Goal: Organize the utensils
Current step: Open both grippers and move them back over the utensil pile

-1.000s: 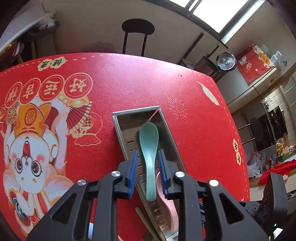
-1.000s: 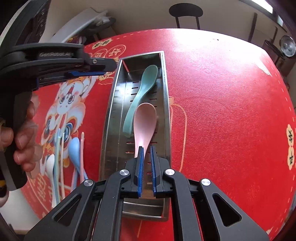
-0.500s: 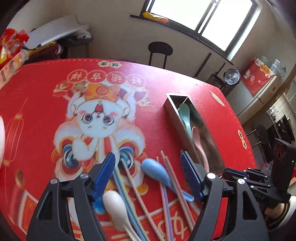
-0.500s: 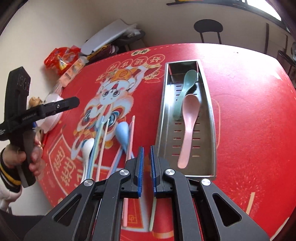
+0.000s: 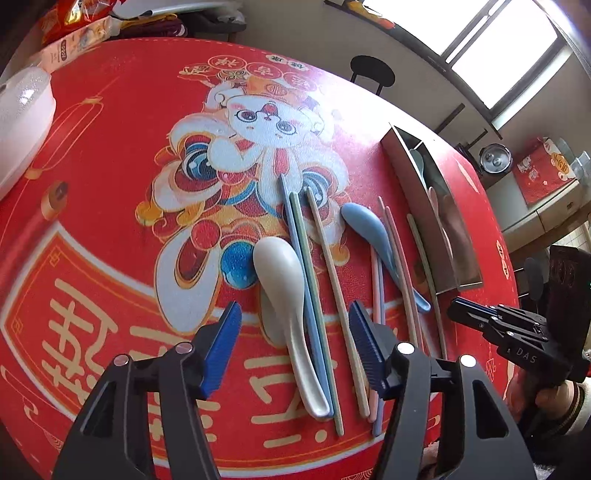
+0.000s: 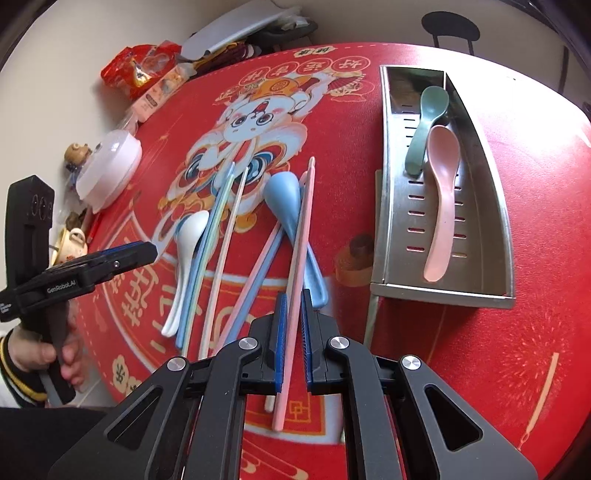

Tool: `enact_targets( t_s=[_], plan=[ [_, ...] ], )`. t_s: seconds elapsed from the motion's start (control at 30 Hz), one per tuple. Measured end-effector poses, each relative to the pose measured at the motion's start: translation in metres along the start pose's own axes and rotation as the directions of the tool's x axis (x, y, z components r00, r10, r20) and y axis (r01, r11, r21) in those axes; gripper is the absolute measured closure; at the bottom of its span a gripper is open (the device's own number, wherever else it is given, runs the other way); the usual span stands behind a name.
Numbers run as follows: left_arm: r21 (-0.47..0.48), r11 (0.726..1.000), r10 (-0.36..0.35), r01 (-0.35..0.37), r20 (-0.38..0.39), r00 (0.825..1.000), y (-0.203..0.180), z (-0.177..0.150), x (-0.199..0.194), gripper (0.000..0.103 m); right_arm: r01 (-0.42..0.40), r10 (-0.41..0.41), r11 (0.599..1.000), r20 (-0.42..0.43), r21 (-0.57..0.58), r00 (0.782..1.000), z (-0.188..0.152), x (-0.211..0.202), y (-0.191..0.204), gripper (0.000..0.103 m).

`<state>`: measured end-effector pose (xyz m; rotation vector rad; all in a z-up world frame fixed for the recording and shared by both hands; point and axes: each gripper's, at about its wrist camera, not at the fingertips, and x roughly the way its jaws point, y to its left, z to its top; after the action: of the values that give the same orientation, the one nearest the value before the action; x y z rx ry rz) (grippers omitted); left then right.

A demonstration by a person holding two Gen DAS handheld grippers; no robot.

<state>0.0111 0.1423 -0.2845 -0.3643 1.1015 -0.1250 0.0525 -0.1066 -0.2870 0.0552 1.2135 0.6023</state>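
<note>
A steel tray (image 6: pixel 384 206) holds a green spoon (image 6: pixel 428 125) and a pink spoon (image 6: pixel 443 192); it also shows in the left wrist view (image 5: pixel 417 206). On the red mat lie a white spoon (image 5: pixel 284 295), a blue spoon (image 5: pixel 369 229) and several coloured chopsticks (image 5: pixel 317 273). My left gripper (image 5: pixel 295 339) is open, low over the white spoon's handle. My right gripper (image 6: pixel 291 321) is narrowly open and empty, above a pink chopstick (image 6: pixel 299 258) and the blue spoon (image 6: pixel 284 199).
A white lidded bowl (image 6: pixel 110 166) sits at the mat's left edge, with snack packets (image 6: pixel 140 77) and small figurines (image 6: pixel 74 236) beyond it. A black chair (image 6: pixel 450 29) stands behind the table.
Both grippers have pulled back from the tray to the loose utensils. The left gripper has dropped lower over the white spoon. The right gripper has opened slightly.
</note>
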Motion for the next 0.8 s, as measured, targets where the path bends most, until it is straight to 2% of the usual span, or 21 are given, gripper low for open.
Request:
enact_targets(
  t_s=[0.27,0.4,0.8],
  plan=[
    [-0.004,1.000,0.013,-0.013,-0.020,1.000,0.006,-0.013,0.007,0.046,0.027,-0.027,1.000,-0.063,-0.002,0.998,-0.008,0.020,0.005,0.095],
    [0.005,1.000,0.005,-0.005,-0.028,1.000,0.005,-0.015,0.007,0.053,0.037,-0.037,0.999,-0.070,0.005,0.997,-0.008,0.023,0.004,0.095],
    [0.019,1.000,-0.015,0.016,-0.046,0.999,0.003,-0.017,0.012,0.065,0.044,-0.046,0.999,-0.080,-0.027,0.996,-0.004,0.028,0.015,0.095]
  ],
)
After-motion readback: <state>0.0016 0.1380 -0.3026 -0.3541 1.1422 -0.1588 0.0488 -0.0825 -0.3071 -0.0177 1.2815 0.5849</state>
